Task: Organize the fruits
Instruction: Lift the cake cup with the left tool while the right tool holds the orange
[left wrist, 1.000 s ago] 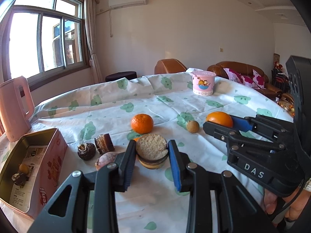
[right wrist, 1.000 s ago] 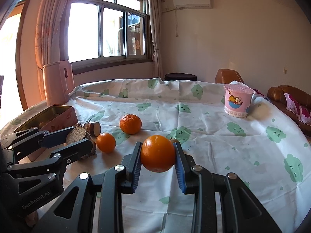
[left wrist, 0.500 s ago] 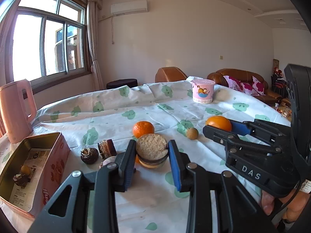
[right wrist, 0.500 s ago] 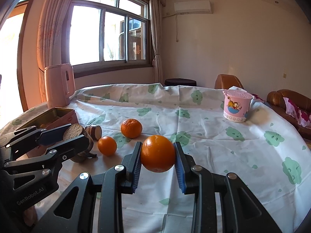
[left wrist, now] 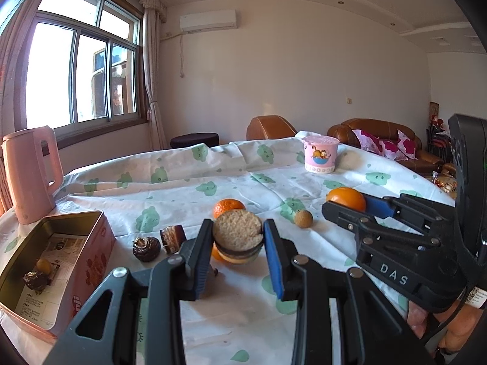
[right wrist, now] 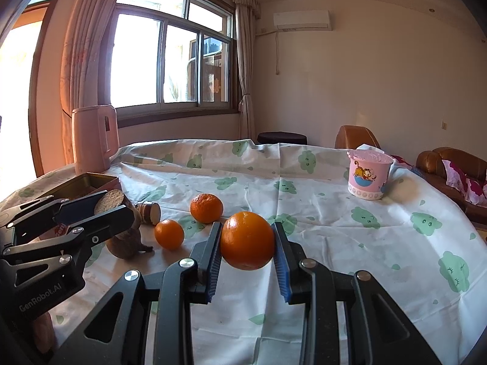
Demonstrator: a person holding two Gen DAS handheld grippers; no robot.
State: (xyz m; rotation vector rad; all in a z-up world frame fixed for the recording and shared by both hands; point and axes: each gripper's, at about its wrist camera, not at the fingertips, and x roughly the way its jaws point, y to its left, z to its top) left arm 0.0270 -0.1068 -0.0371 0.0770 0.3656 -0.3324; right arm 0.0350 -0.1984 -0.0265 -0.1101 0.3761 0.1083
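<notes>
Both my grippers are full above the table.

My left gripper [left wrist: 238, 245] is clamped on a round brown cake [left wrist: 237, 231] with a pale crumbly top (its dark base shows between the blue pads), held above the cloth near an open tin [left wrist: 73, 222] at my left. My right gripper [right wrist: 247, 251] squeezes a big orange [right wrist: 247, 240] clear of the tablecloth [right wrist: 319, 213]. Two smaller oranges, one [right wrist: 206, 207] farther and one [right wrist: 169, 234] nearer, lie on the cloth between the grippers. A pink cup [right wrist: 369, 178] stands well beyond.

"DAS" in white on right gripper [left wrist: 347, 210] body, lower right; "GenRobot.AI" on left gripper [right wrist: 114, 205] body, lower left.
</notes>
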